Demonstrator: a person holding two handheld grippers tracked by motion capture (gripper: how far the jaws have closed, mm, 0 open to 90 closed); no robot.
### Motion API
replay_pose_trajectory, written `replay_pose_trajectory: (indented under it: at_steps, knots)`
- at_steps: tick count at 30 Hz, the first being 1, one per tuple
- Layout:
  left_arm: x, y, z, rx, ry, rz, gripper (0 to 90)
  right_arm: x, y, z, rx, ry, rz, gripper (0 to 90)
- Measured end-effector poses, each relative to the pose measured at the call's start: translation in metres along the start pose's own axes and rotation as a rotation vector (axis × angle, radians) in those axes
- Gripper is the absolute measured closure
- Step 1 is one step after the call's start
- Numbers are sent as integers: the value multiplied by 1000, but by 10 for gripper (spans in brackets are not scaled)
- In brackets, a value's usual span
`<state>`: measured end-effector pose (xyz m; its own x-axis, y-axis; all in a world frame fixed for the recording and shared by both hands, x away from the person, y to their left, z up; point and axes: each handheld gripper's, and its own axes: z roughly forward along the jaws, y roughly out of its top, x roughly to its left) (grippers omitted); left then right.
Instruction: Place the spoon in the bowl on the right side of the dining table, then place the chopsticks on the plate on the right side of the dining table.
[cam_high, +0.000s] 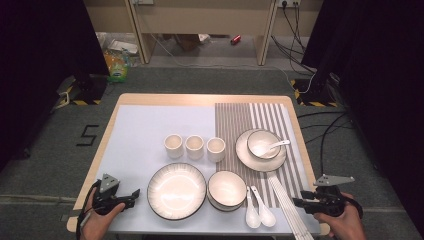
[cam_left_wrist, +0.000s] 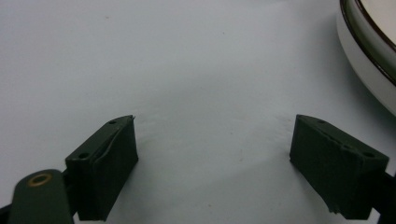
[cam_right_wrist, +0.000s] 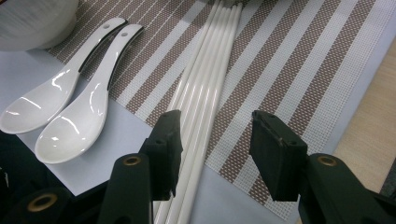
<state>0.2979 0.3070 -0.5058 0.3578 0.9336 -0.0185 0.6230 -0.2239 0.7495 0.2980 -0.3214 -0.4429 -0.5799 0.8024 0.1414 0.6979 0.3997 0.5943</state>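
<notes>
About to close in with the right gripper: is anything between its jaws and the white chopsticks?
Nothing visible. The right gripper stands open just short of the chopsticks, which lie bare on the striped mat; the two spoons lie off to one side.

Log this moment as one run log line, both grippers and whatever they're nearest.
left gripper: open, empty, beside plate | right gripper: open over white chopsticks, not gripping | two spoons: untouched
</notes>
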Motion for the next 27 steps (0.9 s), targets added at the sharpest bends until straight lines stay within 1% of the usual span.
replay_pose_trajectory:
  at_steps: [1,2,4,7,9,10,12,14,17,18,21,27]
  knots:
    - [0,0,0,1,-1,0,139,1,0,0,3,-2,7,534]
    - [0,0,0,-2,1,0,139,0,0,0,1,-5,-4,534]
    - [0,0,0,1,-1,0,139,1,-1,-1,5,-1,2,534]
    - [0,0,0,1,-1,0,139,3,-2,-1,9,-5,-5,534]
    - [0,0,0,1,-1,0,139,4,-2,-1,17,-4,3,534]
    - [0,0,0,1,-1,0,139,3,-3,0,12,-3,-11,534]
    - [0,0,0,-1,0,0,139,3,-3,0,15,-4,-13,534]
    - [0,0,0,1,-1,0,139,4,-3,0,19,-3,-6,535]
    - [0,0,0,1,-1,0,139,4,-4,-1,23,-7,-9,534]
    - [0,0,0,1,-1,0,139,5,-5,-1,27,-8,-1,534]
    - [0,0,0,2,0,1,139,4,-6,0,30,-3,-6,534]
    - [0,0,0,3,0,2,139,4,-10,-1,42,-10,9,537]
